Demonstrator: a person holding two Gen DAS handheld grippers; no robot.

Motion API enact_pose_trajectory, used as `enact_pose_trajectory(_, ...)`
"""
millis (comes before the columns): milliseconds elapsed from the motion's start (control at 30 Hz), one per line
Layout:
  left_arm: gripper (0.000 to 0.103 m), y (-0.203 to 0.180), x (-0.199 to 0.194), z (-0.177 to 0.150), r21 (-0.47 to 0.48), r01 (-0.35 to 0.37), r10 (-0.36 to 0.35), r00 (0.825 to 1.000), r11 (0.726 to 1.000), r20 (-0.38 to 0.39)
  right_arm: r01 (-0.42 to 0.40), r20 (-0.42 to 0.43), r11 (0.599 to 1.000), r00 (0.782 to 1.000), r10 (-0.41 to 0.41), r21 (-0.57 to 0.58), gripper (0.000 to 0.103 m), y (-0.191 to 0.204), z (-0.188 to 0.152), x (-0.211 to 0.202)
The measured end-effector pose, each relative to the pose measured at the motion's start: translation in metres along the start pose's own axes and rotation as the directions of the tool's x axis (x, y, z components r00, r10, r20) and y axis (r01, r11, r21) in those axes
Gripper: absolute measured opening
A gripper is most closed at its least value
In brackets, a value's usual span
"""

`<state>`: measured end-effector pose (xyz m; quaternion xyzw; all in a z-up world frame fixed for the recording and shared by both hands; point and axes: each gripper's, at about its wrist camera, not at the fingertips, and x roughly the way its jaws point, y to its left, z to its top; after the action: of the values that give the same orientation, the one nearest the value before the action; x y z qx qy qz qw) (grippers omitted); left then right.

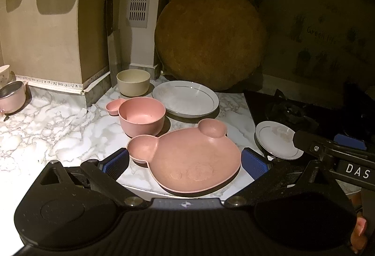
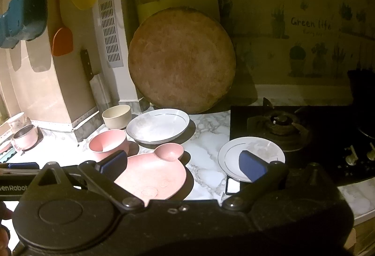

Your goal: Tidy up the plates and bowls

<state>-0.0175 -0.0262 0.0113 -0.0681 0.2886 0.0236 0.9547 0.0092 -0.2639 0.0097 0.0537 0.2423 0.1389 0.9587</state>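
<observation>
A pink bear-shaped plate [image 1: 194, 157] [image 2: 152, 173] lies at the counter's front edge. Behind it stand a pink bowl [image 1: 141, 115] [image 2: 108, 143], a small pink dish [image 1: 113, 107], a beige bowl [image 1: 133, 82] [image 2: 116, 116] and a large white plate [image 1: 185, 98] [image 2: 157, 125]. A small white plate [image 1: 277, 139] [image 2: 252, 157] lies partly on the stove edge. My left gripper [image 1: 185, 164] is open, its fingers on either side of the bear plate, just above it. My right gripper [image 2: 182, 168] is open above the counter's front, its right finger over the small white plate.
A round wooden board [image 1: 211, 37] [image 2: 181, 61] leans on the back wall. A black gas stove [image 2: 293, 129] fills the right side. A cleaver [image 2: 93, 77] and a spatula [image 2: 61, 37] hang at the left. Pink pot [image 1: 11, 96] and cup [image 2: 17, 122] stand far left.
</observation>
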Motion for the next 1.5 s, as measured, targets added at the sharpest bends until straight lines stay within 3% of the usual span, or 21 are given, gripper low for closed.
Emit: enact_pose_trajectory(1500, 0.102, 0.0, -0.0033, 0.0001, -0.002, -0.008, 0.008, 0.999, 1.0, 0.039, -0.021, 0.026, 1.0, 0.999, 0.021, 0.012, 0.1, 0.0009, -0.0006, 0.0004)
